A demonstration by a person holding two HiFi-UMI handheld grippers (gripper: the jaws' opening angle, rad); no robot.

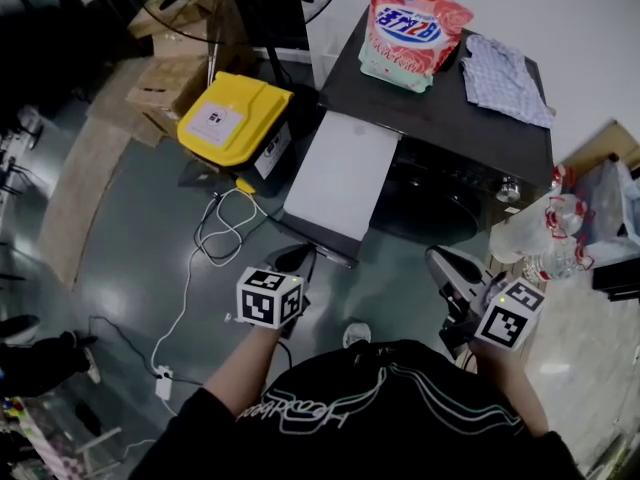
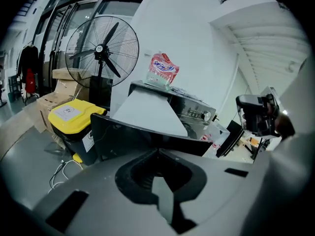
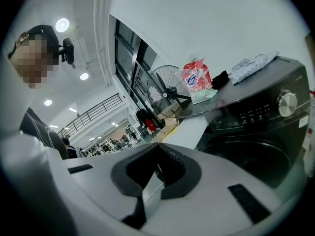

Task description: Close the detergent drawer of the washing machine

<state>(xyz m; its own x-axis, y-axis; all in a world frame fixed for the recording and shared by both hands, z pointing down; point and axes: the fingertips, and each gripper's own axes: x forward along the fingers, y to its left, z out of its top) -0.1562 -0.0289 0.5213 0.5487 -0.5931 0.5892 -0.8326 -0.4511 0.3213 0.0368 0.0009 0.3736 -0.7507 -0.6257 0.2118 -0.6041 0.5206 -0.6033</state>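
The dark washing machine [image 1: 450, 118] [image 3: 256, 127] stands ahead of me. Its detergent drawer [image 1: 335, 183] is pulled far out toward me, showing a pale flat top and a dark front panel [image 2: 147, 139]. The drawer [image 3: 189, 132] also juts out at the machine's left in the right gripper view. My left gripper [image 1: 290, 260] [image 2: 158, 150] hangs just short of the drawer's front edge, shut and empty. My right gripper [image 1: 452, 273] [image 3: 158, 145] is lower right, before the round door, shut with nothing in it. Neither touches the drawer.
A red detergent bag [image 1: 412, 28] and a crumpled cloth [image 1: 505, 78] lie on the machine's top. A yellow-lidded bin [image 1: 233, 120], cardboard boxes [image 1: 165, 83] and a standing fan [image 2: 101, 53] are at the left. Cables [image 1: 215, 233] trail on the floor. Plastic bottles [image 1: 545, 233] stand at the right.
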